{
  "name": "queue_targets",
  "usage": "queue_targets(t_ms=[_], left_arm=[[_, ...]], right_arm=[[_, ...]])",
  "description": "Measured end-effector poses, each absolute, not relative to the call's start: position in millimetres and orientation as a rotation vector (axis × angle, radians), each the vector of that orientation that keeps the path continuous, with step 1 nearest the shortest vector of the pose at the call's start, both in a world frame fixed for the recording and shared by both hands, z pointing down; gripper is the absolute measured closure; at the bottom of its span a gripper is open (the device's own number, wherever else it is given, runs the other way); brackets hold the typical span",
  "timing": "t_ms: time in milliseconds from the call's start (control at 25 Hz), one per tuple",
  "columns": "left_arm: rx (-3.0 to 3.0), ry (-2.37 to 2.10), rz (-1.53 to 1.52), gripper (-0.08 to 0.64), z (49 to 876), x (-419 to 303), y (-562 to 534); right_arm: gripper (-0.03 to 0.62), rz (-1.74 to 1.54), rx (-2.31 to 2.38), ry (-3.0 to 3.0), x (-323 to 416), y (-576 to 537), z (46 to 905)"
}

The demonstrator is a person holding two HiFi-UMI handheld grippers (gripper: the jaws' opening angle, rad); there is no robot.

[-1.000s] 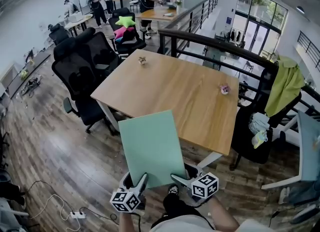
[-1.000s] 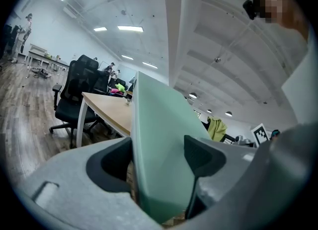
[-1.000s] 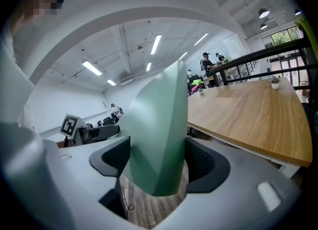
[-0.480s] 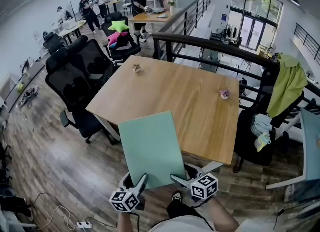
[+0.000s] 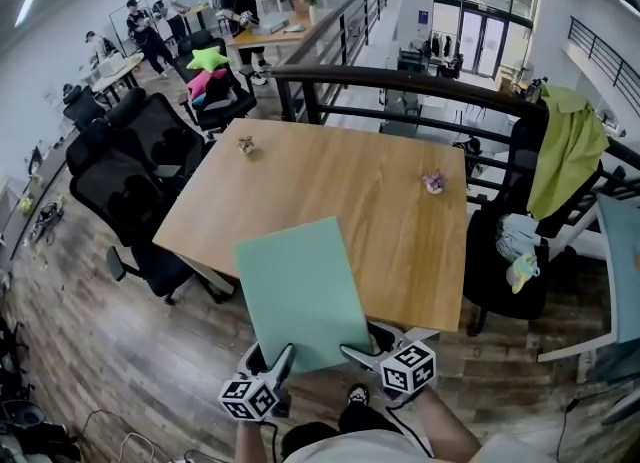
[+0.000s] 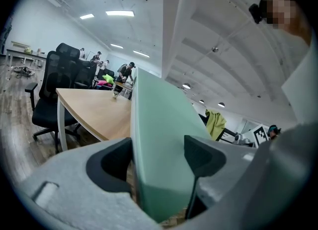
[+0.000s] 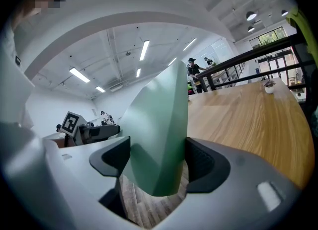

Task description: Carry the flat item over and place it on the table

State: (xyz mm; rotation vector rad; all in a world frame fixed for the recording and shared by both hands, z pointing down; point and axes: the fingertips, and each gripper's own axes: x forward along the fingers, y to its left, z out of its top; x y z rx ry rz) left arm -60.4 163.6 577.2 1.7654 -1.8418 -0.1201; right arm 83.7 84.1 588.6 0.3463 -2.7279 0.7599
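A flat pale green board (image 5: 298, 291) is held out in front of me, tilted up, its far edge over the near edge of the wooden table (image 5: 330, 186). My left gripper (image 5: 281, 359) is shut on the board's near left corner and my right gripper (image 5: 352, 353) on its near right corner. In the left gripper view the green board (image 6: 159, 139) stands edge-on between the two dark pads (image 6: 201, 154), with the table (image 6: 92, 112) beyond. In the right gripper view the green board (image 7: 159, 119) fills the gap between the pads (image 7: 198, 164), with the table (image 7: 248, 117) ahead.
Two small ornaments sit on the table, one far left (image 5: 246, 144) and one pink at the far right (image 5: 434, 182). Black office chairs (image 5: 130, 176) stand to the left. A dark railing (image 5: 400, 81) runs behind the table, and a yellow-green cloth (image 5: 565, 156) hangs over a chair at the right.
I have come closer to the table; it has slid down and nearer in the head view. The board now reaches over the table's near edge. Both grips are unchanged.
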Motion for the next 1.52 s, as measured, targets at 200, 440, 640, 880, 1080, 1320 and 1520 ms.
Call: queue_targets(t_ms=[200, 440, 640, 880, 1080, 1320, 1520], left_arm=[[1.784, -1.792, -0.119, 0.219, 580, -59, 140], [1.82, -1.745, -0.113, 0.219, 586, -67, 111], [1.848, -1.716, -0.12, 0.219, 585, -88, 87], [1.874, -1.679, -0.113, 0.219, 586, -127, 62], [1.905, -1.639, -0.094, 0.219, 590, -162, 43], [1.927, -1.57, -0.083, 0.219, 600, -197, 22], [1.97, -1.495, -0.058, 0.219, 606, -216, 3]], right_arm=[[0.236, 0.763, 0.394, -2.724, 88, 65, 588], [0.236, 0.785, 0.461, -2.709, 84, 44, 593], [0.236, 0.766, 0.502, -2.701, 64, 24, 590], [0.236, 0.768, 0.545, -2.691, 27, 3, 589], [0.236, 0.784, 0.596, -2.675, -6, -10, 594], [0.236, 0.8, 0.667, -2.645, -38, -23, 601], [0.236, 0.806, 0.757, -2.627, -55, -32, 604]])
